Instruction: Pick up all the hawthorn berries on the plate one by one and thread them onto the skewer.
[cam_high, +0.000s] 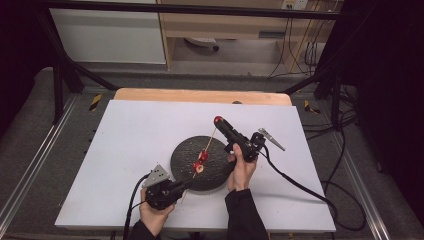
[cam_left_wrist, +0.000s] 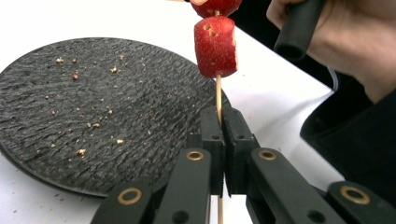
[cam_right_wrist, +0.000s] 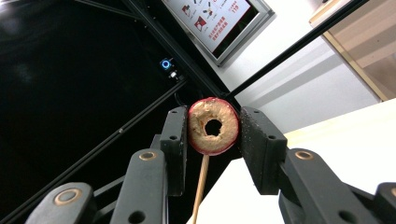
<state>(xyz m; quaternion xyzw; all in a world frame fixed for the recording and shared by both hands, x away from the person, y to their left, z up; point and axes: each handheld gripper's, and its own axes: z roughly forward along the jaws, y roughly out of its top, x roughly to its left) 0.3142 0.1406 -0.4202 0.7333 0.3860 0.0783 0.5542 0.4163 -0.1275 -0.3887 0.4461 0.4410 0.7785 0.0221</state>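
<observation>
Over dark round plate (cam_high: 200, 162) at counter (cam_high: 125, 150) middle: left tongs (cam_high: 186, 185) clamped tight on butt of thin wooden skewer (cam_high: 210, 140), two red fruit pieces (cam_high: 201, 159) already threaded mid-stick. Right tongs (cam_high: 220, 121) closed on cored red fruit slice (cam_right_wrist: 213, 126) at skewer's far tip, hole facing camera. Judgement: threading step. Keep skewer rock steady, line core hole with point, slide slice straight down stick. Squeeze gently, soft flesh may split. Stay above plate for crumbs.

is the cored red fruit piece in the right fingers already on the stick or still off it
Cannot tell. The cored red fruit piece is clamped at the thin wooden skewer tip, but the skewer passes behind it; nothing shows in its hollow core.
</observation>
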